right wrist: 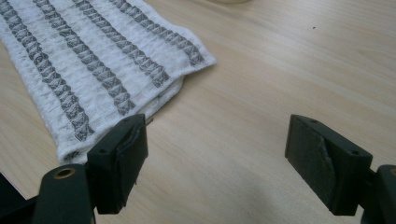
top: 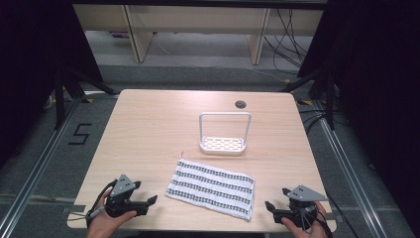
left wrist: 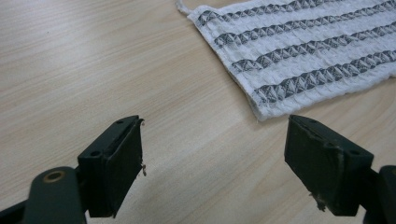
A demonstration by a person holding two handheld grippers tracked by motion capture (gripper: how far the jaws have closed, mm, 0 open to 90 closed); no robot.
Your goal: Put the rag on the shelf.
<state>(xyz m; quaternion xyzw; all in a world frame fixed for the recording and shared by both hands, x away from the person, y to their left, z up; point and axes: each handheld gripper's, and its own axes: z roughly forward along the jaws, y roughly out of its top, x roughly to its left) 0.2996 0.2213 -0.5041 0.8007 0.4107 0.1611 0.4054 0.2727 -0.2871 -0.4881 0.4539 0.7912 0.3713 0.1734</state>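
A folded white towel with dark woven stripes (top: 212,188) lies flat near the table's front edge, between my two grippers. Behind it stands a white rack (top: 224,133) with a slotted base and a tall square handle. My left gripper (top: 148,204) rests at the front left, open, its jaws wide apart over bare wood, a short way from the towel's corner (left wrist: 261,112). My right gripper (top: 271,209) sits at the front right, open too; the towel's folded edge (right wrist: 154,100) lies just beyond its left pad (right wrist: 123,163).
The wooden table (top: 148,129) has a round cable hole (top: 240,104) at the back. Dark curtains and stand legs flank it, cables lie on the floor behind, and metal rails run along both sides.
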